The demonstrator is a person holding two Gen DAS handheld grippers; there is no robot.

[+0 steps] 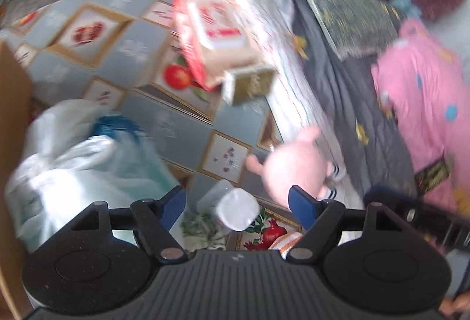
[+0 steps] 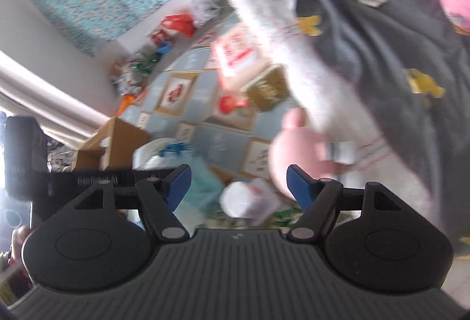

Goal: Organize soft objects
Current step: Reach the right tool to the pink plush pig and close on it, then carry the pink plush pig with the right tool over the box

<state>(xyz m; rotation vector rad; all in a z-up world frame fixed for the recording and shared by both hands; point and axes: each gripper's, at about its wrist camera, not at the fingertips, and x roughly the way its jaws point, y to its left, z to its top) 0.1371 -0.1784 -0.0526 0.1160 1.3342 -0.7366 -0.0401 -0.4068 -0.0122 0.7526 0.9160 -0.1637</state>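
A pink plush toy [image 1: 296, 164] lies at the bed's edge, partly on a white patterned sheet [image 1: 282, 55]; the right wrist view shows the plush toy [image 2: 296, 155] too, blurred. My left gripper [image 1: 238, 202] is open above the floor, its right fingertip just below the toy, nothing between the pads. My right gripper [image 2: 238, 187] is open as well, with the toy just beyond its right fingertip. A grey blanket with yellow stars [image 1: 337, 102] and a pink quilt [image 1: 423, 102] cover the bed. A green patterned pillow [image 1: 349, 11] lies further back.
On the tiled floor stand a red-and-white carton [image 1: 211, 35] and a small gold box [image 1: 249, 82]. A white plastic bag [image 1: 76, 173] and a cardboard box [image 2: 117, 140] sit at the left. A white jar [image 1: 238, 209] lies under the grippers. Clutter lines the far wall [image 2: 164, 40].
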